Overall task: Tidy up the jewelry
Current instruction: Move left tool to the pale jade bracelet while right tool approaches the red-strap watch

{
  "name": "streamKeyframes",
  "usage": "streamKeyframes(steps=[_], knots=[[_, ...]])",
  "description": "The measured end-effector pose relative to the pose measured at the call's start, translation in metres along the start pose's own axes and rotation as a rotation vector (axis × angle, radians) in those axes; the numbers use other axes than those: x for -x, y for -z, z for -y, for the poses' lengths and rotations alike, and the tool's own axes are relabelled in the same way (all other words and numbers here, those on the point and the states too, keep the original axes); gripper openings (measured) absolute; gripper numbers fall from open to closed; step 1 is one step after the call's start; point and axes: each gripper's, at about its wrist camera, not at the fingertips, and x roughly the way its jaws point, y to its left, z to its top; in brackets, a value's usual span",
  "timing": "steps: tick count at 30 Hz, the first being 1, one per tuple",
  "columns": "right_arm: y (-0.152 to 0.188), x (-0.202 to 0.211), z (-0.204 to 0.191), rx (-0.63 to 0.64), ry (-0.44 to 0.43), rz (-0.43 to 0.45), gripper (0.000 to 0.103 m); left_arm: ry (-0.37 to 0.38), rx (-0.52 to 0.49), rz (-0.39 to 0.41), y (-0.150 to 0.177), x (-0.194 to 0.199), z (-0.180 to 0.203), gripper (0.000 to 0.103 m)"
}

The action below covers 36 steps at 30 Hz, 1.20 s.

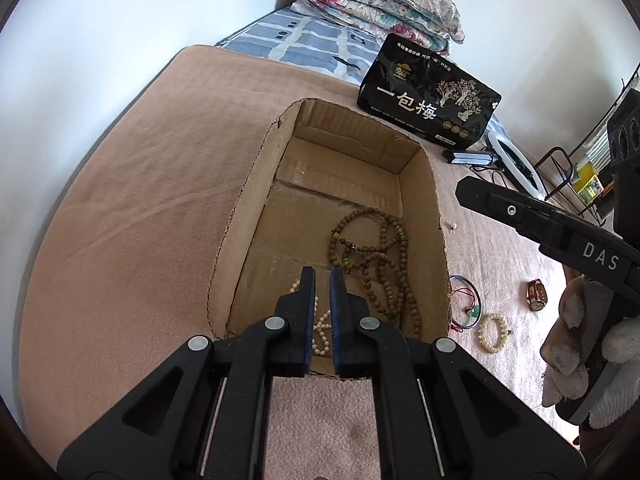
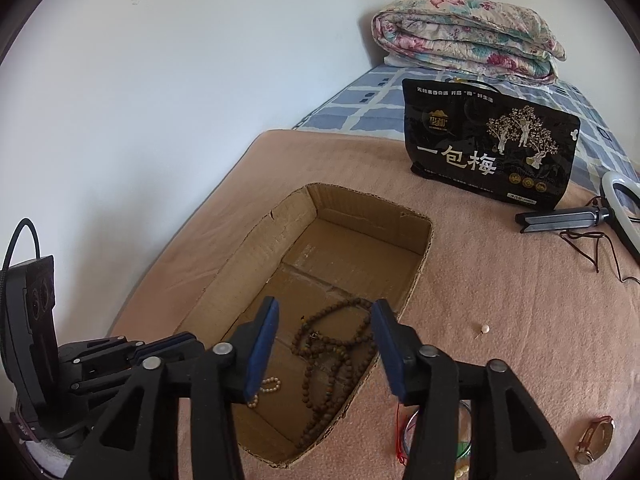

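An open cardboard box [image 1: 240, 208] [image 2: 248, 248] sits on a tan blanket. Inside lie a long brown wooden bead necklace [image 1: 376, 256] [image 2: 332, 352] and a pearl strand [image 1: 322, 330] [image 2: 270, 386]. My left gripper [image 1: 322, 276] hangs over the box's near end, jaws nearly closed with a narrow gap and nothing between them. My right gripper [image 2: 324, 320] is open and empty above the box's near right corner. On the blanket right of the box lie a clear bangle with red cord [image 1: 466, 300] [image 2: 408, 428], a cream bead bracelet [image 1: 493, 333] and a brown watch [image 1: 536, 295] [image 2: 595, 438].
A black snack bag [image 1: 430, 94] [image 2: 488, 148] stands behind the box. A ring light with tripod [image 1: 512, 160] [image 2: 616, 208] lies at right. A folded floral quilt [image 1: 376, 0] [image 2: 468, 36] is at the back. A loose pearl pin [image 2: 484, 330] lies on the blanket. A wall runs along the left.
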Motion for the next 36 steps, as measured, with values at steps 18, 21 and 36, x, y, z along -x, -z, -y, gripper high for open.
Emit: streamKeyframes(steps=[18, 21, 36], knots=[[0.021, 0.072, 0.037, -0.054, 0.060, 0.176, 0.085, 0.016, -0.101, 0.064, 0.006, 0.021, 0.038, 0.033], [0.028, 0.090, 0.050, -0.050, 0.086, 0.211, 0.090, 0.042, -0.113, 0.063, 0.007, 0.023, 0.049, 0.033], [0.080, 0.165, 0.135, -0.117, 0.201, 0.260, 0.103, 0.143, -0.285, 0.033, 0.031, 0.022, 0.133, 0.051]])
